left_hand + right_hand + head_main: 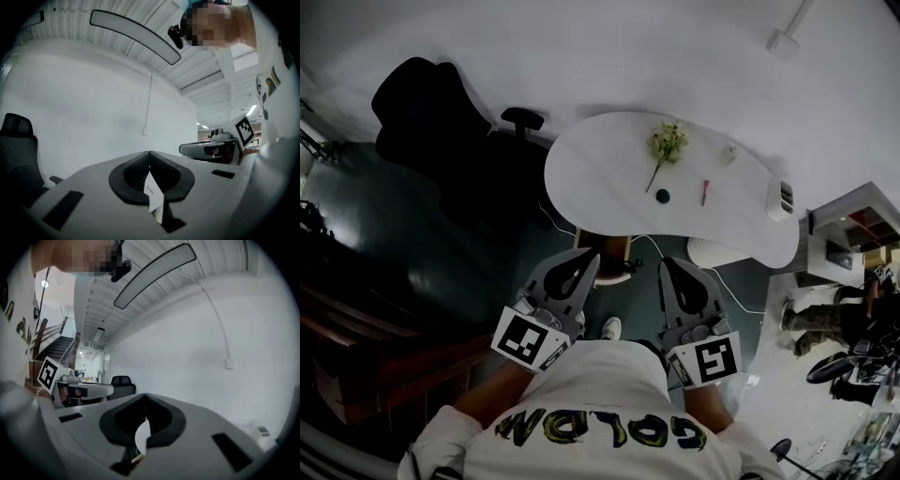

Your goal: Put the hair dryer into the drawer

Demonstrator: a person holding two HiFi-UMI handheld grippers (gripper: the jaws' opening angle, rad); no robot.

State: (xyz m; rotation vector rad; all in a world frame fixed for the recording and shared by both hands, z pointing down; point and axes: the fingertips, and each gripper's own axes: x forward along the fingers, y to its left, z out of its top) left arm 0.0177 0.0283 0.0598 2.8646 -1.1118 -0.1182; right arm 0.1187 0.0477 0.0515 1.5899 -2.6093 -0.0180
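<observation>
Head view, looking steeply down. You hold both grippers side by side, just short of the near edge of the table (600,169). The jaws of your left gripper (586,258) are pressed together at the tips with nothing between them. Your right gripper (673,265) is likewise fully closed and holds nothing. The hair dryer (780,199) lies at the table's right end, well apart from both grippers. It shows as a small white body with a panel of dark vent slots; its handle is too small to make out. Nearer the table's middle lie a flower sprig (667,147), a dark round piece (663,196) and a red pen (705,191).
</observation>
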